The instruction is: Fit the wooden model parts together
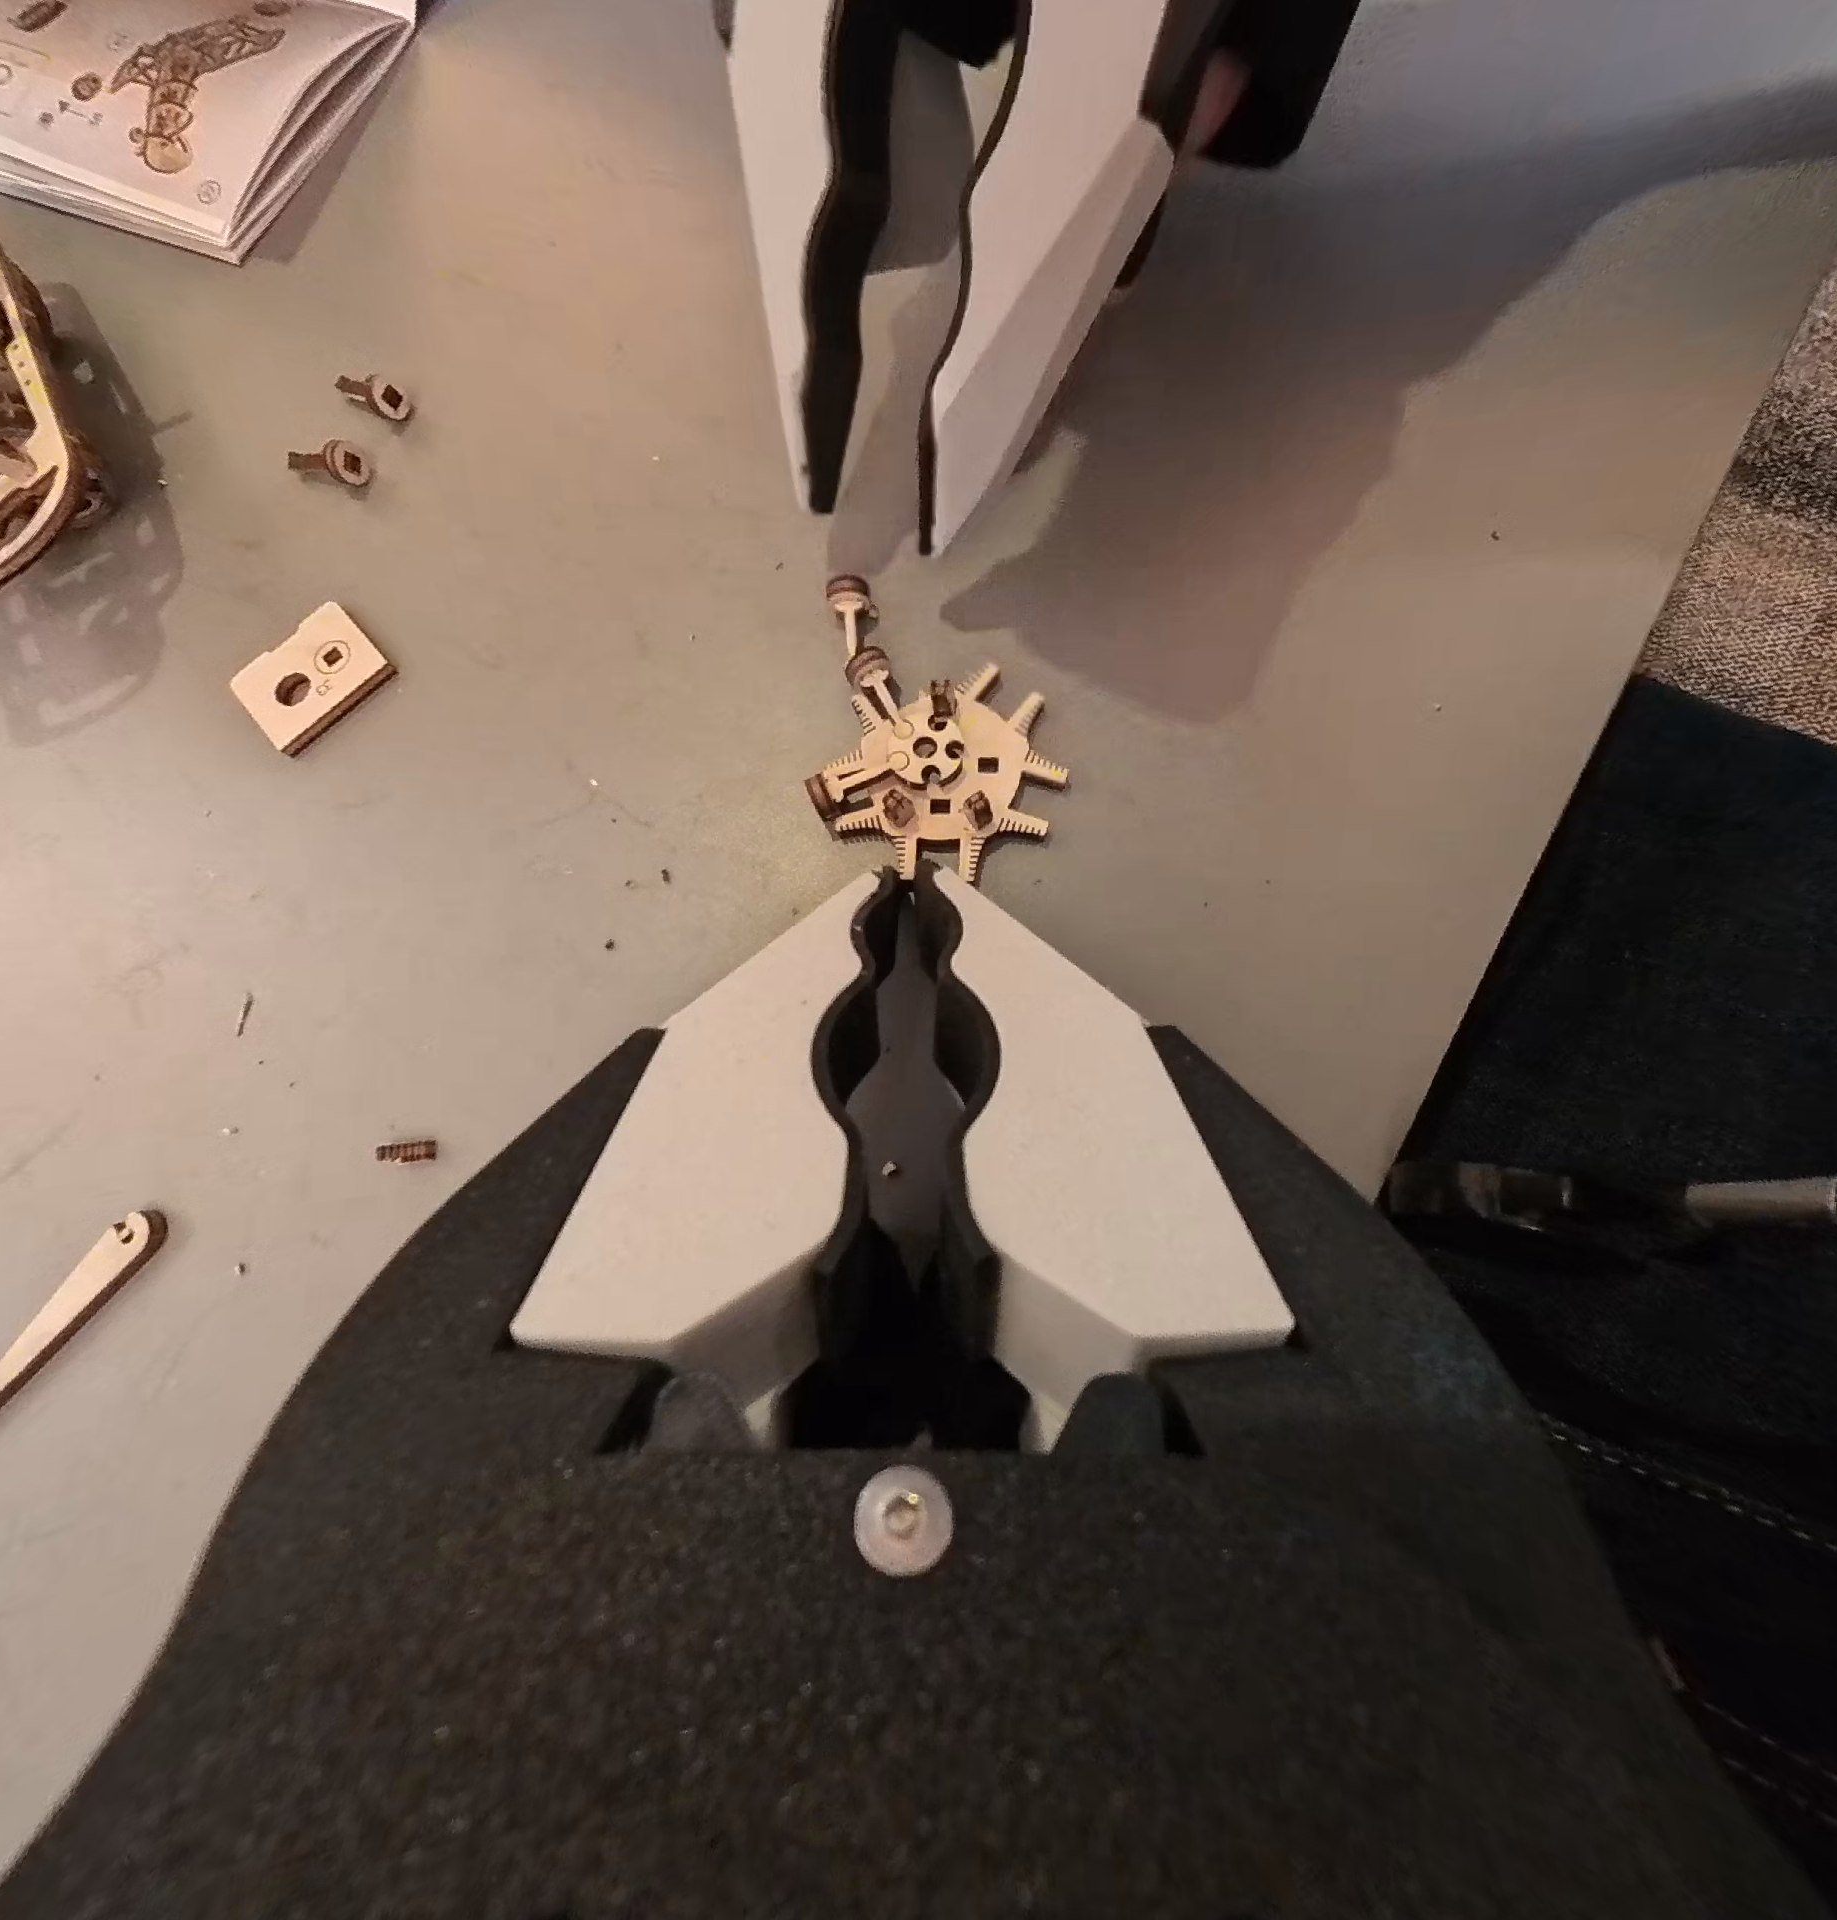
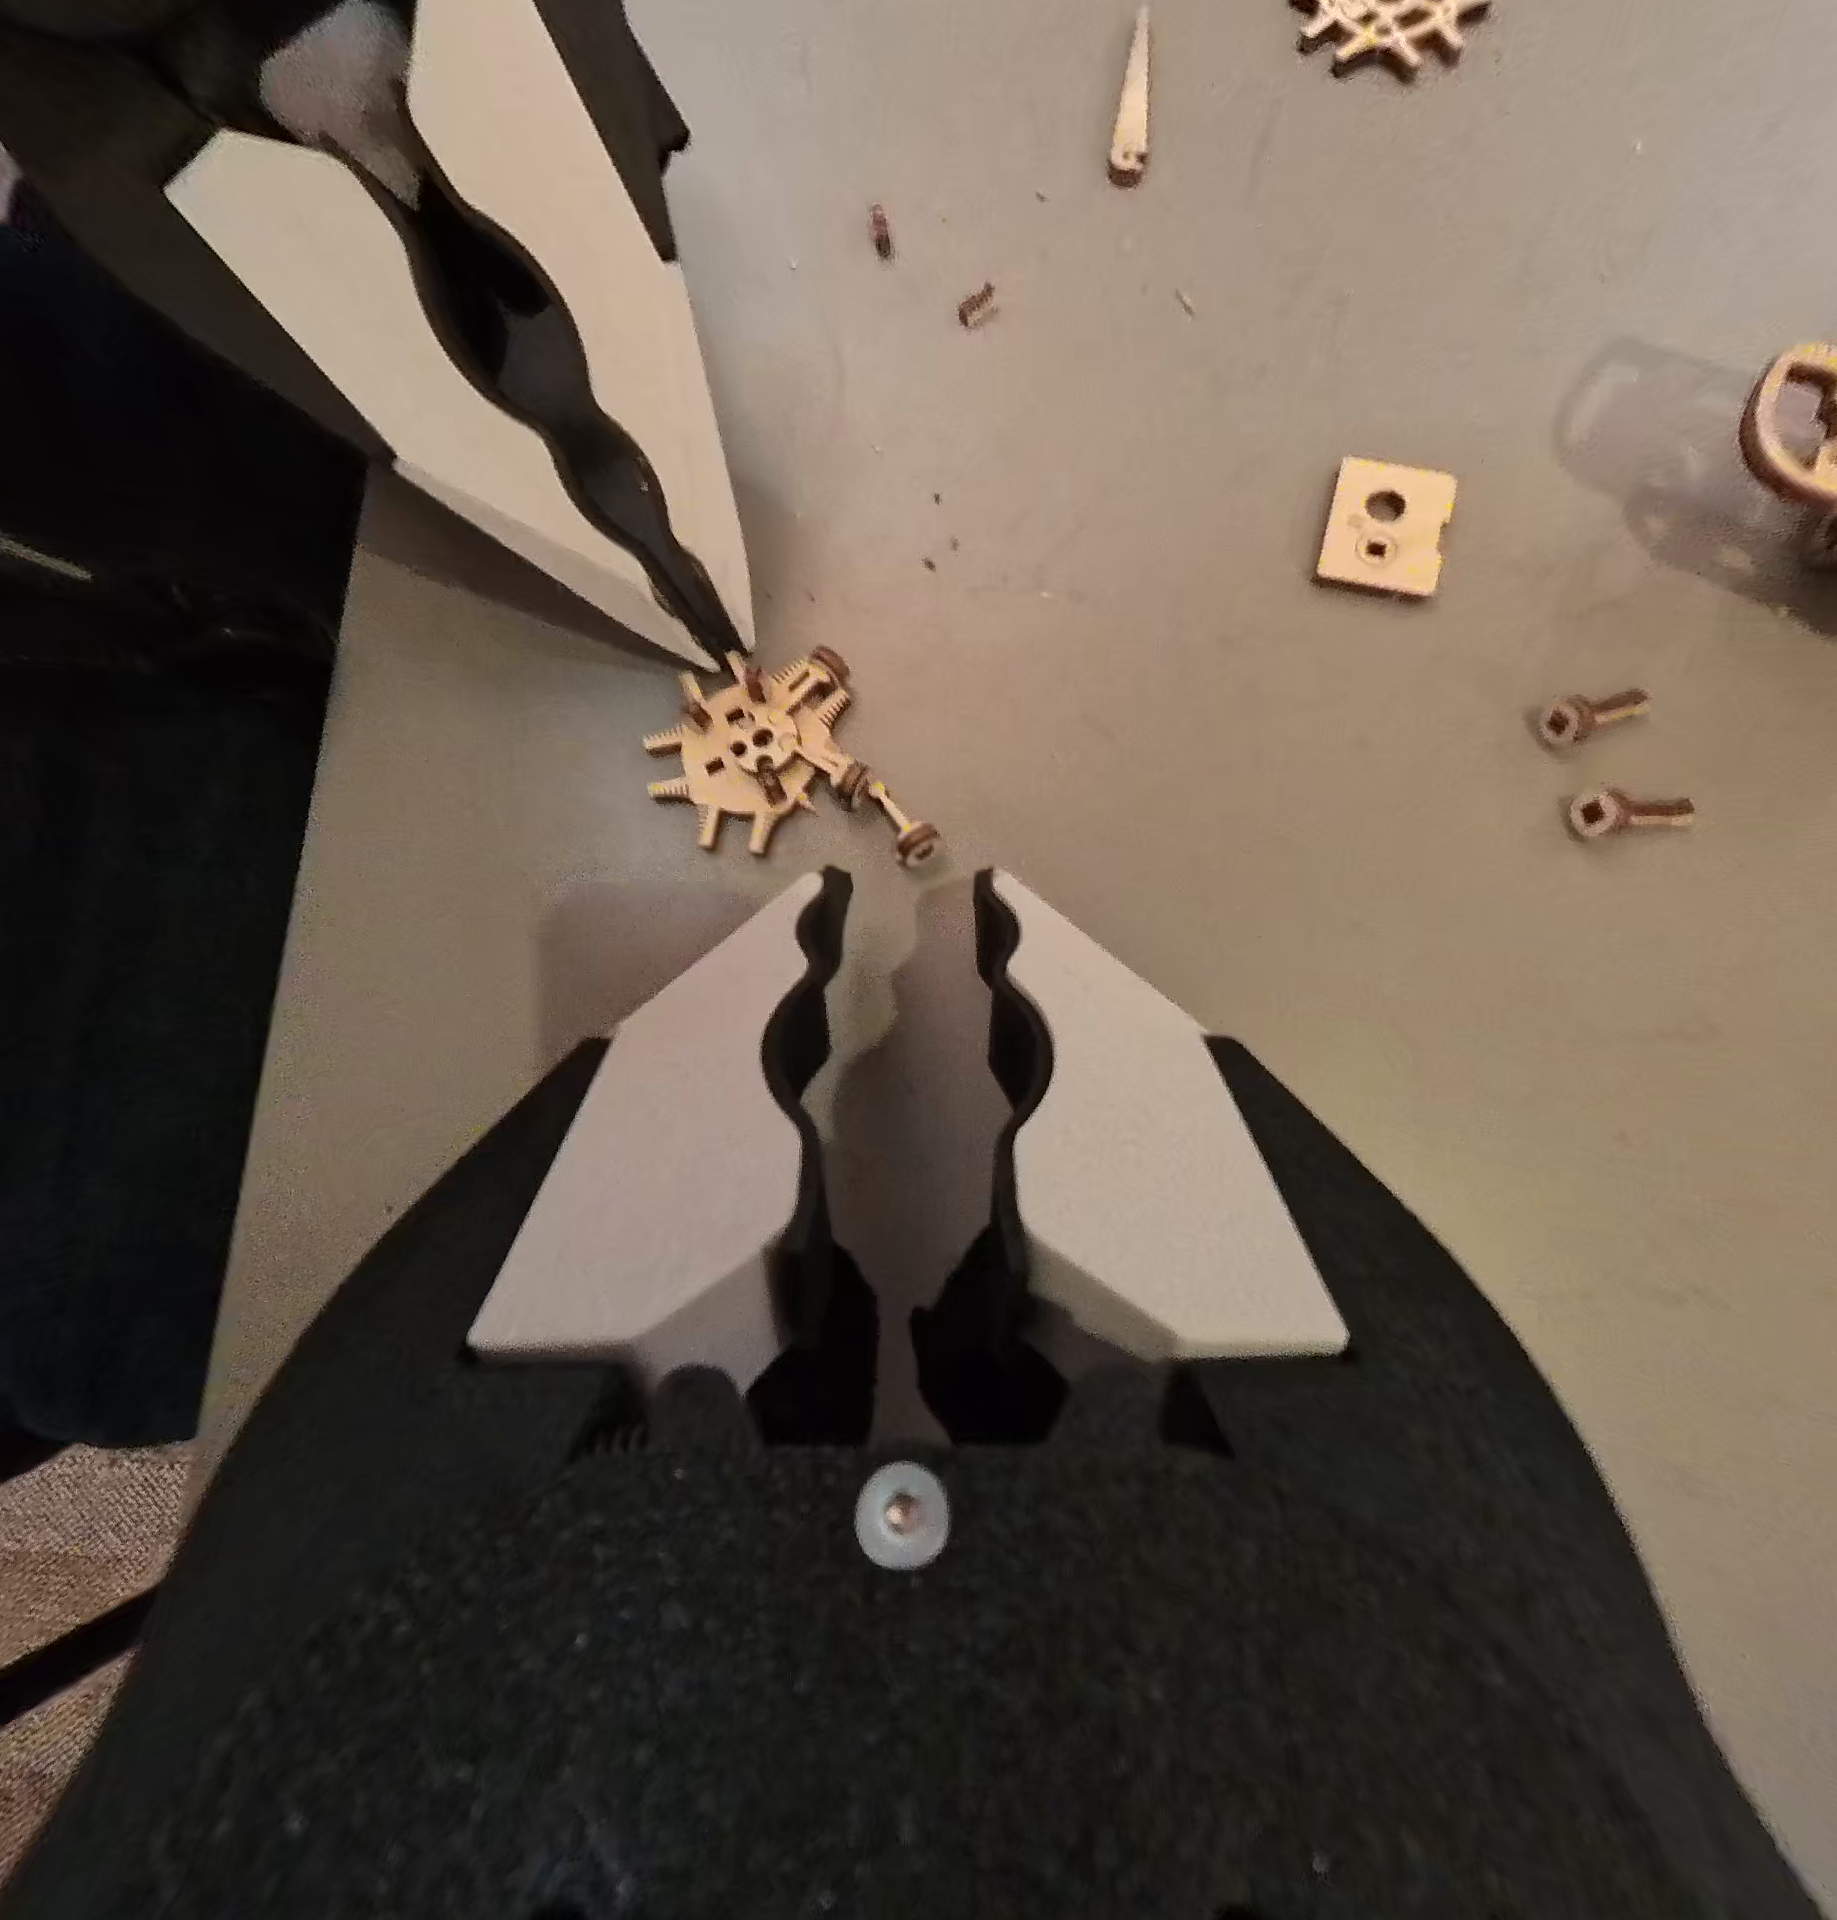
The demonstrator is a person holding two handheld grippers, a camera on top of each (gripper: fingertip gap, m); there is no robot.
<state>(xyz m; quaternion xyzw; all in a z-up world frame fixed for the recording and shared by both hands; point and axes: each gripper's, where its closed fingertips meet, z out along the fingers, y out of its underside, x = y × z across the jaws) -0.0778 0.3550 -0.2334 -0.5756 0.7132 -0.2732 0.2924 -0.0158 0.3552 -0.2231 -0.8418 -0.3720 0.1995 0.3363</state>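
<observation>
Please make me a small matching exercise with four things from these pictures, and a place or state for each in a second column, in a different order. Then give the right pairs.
Things:
1. left gripper
2. right gripper
3. square wooden plate
4. booklet

Places or states:
A. lies open at the far table corner
B. shut, its tips at a spoke of the spiked wheel
C. flat on the table, with two holes
D. open, holding nothing

Pairs: 1-B, 2-D, 3-C, 4-A

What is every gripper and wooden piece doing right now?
Left gripper: shut on a spoke of the spiky wheel.
Right gripper: open, empty.
Spiky wheel: flat on the table.
Square plate: lying flat, apart.
Booklet: lying open.
</observation>
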